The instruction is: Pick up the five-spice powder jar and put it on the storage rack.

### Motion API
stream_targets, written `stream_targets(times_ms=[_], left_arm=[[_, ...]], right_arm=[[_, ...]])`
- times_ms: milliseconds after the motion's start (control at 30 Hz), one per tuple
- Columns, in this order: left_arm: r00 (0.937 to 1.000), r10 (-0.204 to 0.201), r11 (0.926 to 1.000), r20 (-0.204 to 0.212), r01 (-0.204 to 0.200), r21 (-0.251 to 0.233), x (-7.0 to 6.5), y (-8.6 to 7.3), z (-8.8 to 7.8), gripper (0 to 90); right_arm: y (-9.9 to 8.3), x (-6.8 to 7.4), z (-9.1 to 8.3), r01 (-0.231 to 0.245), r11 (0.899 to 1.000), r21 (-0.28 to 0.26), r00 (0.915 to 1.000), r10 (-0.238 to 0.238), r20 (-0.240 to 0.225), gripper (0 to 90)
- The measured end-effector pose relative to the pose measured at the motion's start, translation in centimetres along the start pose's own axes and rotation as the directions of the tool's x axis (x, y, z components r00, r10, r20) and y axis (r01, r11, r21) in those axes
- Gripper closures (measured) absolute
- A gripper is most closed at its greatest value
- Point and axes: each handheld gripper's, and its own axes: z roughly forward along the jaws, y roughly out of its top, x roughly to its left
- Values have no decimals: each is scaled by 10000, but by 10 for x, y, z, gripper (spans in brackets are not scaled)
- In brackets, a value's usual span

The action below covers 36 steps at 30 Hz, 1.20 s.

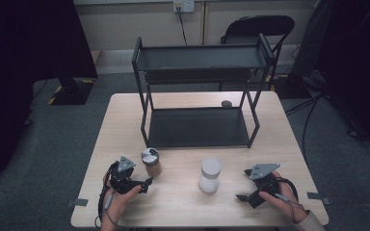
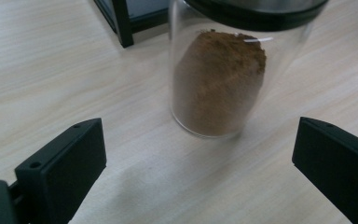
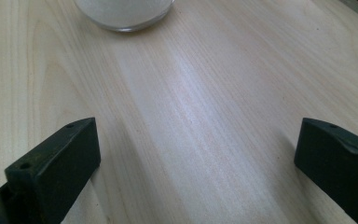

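left tool (image 1: 142,184) spread, aimed at glass jar of brown powder (image 2: 218,74) just ahead | right tool (image 1: 244,185) spread, held short of white-filled jar (image 1: 210,175), likely pre-grasp

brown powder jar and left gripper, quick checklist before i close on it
1. Left gripper jaws wide open: ok.
2. Brown powder jar standing upright on the table: ok.
3. Jar between the jaws: not ok, it sits ahead of them.
4. Jar lid on: ok.
5. Rack leg clear of the jar: ok.
6. Right gripper and white jar out of the way: ok.
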Motion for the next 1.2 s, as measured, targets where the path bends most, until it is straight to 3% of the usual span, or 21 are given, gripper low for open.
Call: stream_targets(times_ms=[800, 1033, 1133, 1200], left_arm=[[9991, 429, 9976, 53, -425, -551, -9, 6, 29, 71], [9980, 620, 9967, 135, -612, -536, -12, 9, 40, 143], [9994, 348, 9976, -33, -349, -597, -15, 8, 43, 176], [9993, 380, 9974, -49, -382, -608, -16, 8, 44, 208]], right_arm=[[0, 0, 0, 7, 10000, -8, 10000, -7, -1, 0], [0, 0, 0, 1, 10000, -5, 10000, -1, -1, 0], [0, 0, 0, 9, 10000, -10, 10000, -9, -1, 0], [0, 0, 0, 8, 10000, -11, 10000, -8, -1, 0]])
